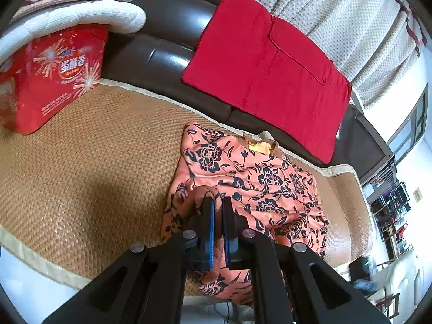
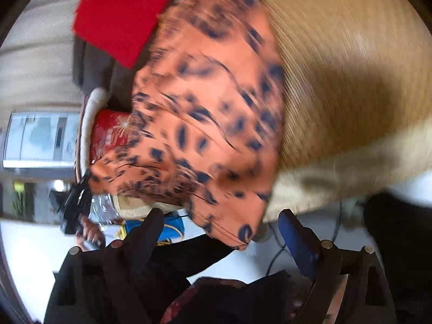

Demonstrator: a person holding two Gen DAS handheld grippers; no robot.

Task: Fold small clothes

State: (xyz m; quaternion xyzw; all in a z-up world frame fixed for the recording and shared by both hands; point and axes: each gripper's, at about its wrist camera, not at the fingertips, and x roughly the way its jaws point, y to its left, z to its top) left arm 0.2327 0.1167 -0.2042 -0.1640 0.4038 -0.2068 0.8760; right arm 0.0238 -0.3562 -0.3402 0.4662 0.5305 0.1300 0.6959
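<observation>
Two grippers near floral cloth [image 1: 251, 186] on woven mat [image 1: 89, 162] of sofa: left gripper [image 1: 218, 210] pinching bunched edge of cloth w/ jaws nearly together, right gripper [image 2: 221, 221] spread wide, cloth corner hanging between its fingers, view blurred.

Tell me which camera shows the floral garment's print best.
Left wrist view: the floral garment is sharp there, its dark roses distinct. In the right wrist view, motion blur smears the same cloth into streaks.
</observation>
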